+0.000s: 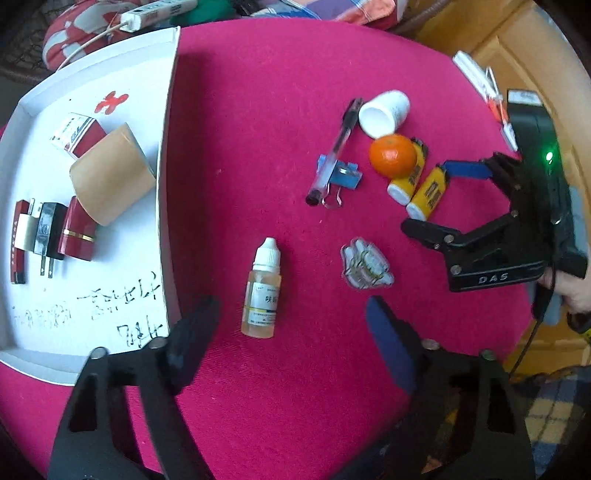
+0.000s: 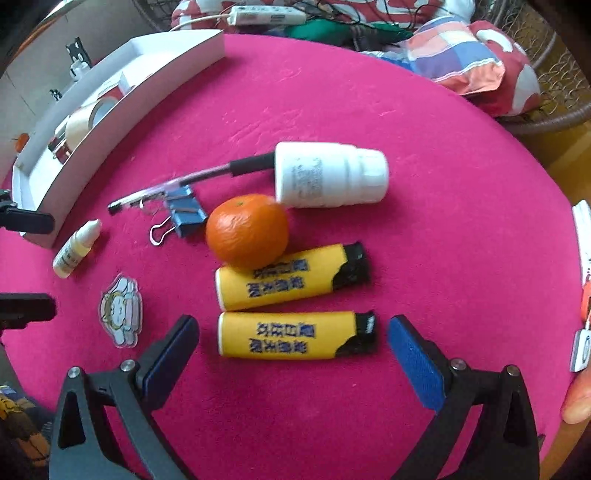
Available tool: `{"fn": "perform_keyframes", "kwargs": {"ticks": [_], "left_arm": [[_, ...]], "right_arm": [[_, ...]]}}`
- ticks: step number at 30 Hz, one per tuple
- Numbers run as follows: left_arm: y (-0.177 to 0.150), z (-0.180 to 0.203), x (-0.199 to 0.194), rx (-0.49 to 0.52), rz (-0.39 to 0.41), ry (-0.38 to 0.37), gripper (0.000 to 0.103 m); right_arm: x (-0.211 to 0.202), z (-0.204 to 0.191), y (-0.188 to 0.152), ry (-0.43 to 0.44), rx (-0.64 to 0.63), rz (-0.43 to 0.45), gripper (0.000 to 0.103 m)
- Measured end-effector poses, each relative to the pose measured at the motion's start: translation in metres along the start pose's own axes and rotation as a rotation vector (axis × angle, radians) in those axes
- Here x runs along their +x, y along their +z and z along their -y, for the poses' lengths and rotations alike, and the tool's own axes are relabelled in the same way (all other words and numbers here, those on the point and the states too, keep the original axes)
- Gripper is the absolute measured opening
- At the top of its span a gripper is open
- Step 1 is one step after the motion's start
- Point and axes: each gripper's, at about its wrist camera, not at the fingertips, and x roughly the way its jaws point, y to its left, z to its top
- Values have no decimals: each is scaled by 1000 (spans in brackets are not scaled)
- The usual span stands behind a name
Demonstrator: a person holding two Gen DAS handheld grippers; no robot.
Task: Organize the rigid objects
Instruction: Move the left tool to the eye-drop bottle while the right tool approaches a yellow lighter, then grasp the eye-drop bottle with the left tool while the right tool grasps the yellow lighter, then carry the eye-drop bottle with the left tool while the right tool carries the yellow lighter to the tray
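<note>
On the pink cloth lie a small dropper bottle, a cartoon sticker, a pen, a blue binder clip, an orange, a white pill bottle and two yellow lighters. My left gripper is open, with the dropper bottle just ahead between its fingers. My right gripper is open, its pads on either side of the nearer yellow lighter, not touching it. The second lighter lies behind, against the orange. The right gripper also shows in the left wrist view.
A white box lid at the left holds a tape roll, a red case, a black plug and a small carton. A power strip and patterned cushions lie beyond the table. Small white and orange items sit at the right edge.
</note>
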Motion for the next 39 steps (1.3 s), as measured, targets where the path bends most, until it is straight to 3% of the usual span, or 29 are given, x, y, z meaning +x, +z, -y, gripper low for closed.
{"fn": "perform_keyframes", "kwargs": {"ticks": [4,6,7,9,17,21,23,26,29,33,39], "left_arm": [[2,-4,8,-20,-13,-12,65],[5,-3,12,-16,-19,-14,56],[6,-1,15,-3,-23,-11,51],[6,0,21,29,-38,21,25],[10,-2,23,-10,-12,41,24],[10,8,25,78,6,106,24],[7,13,24,106,19,125,19],[6,9,18,67,40,83,19],[11,6,-10,39,119,60,19],[28,3,-78,-15,314,17,19],[48,11,-193,-13,591,72,19]], "right_arm": [[0,-2,-4,3,-1,16,93],[-4,1,-6,1,1,29,80],[-5,2,-8,6,2,27,80],[-7,4,-14,15,-11,14,80],[-15,19,-26,45,40,18,80],[-17,22,-30,48,53,20,80],[-23,23,-33,50,51,32,80],[-39,24,-31,57,54,71,80],[-70,31,-19,75,81,149,80],[-119,32,-8,98,126,290,80],[-210,11,16,70,91,563,80]]}}
